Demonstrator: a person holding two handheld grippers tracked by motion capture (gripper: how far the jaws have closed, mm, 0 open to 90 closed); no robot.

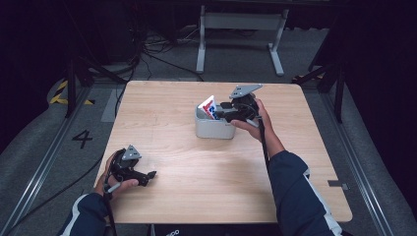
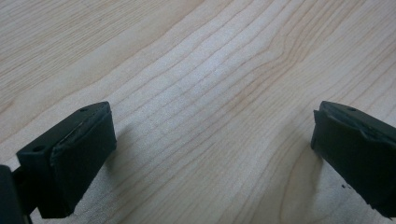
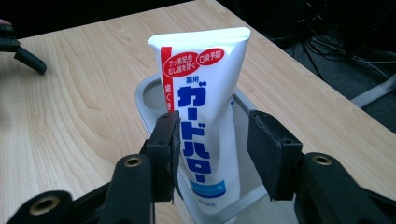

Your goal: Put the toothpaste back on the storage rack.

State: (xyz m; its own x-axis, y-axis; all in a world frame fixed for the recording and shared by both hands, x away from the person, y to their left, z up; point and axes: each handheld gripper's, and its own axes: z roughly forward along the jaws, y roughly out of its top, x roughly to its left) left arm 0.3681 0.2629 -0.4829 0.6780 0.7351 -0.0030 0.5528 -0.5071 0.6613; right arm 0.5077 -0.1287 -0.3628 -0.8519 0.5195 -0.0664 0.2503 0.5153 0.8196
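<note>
A white toothpaste tube (image 1: 208, 106) (image 3: 201, 102) with blue and red print stands tilted in a small grey bin (image 1: 214, 131) (image 3: 144, 94) at the table's middle. My right gripper (image 1: 224, 112) (image 3: 212, 135) reaches in from the bin's right and is open, with its jaws on either side of the tube. Its left pad (image 3: 167, 149) is against the tube's edge, and a small gap shows at the right pad. My left gripper (image 1: 149, 175) (image 2: 210, 140) rests open near the table's front left corner, with bare wood between its jaws.
The light wooden table (image 1: 196, 187) has floor rails on both sides. Behind it stand a white frame and a tangle of cables on the grey floor. In the right gripper view my left gripper (image 3: 23, 51) shows far off at the top left.
</note>
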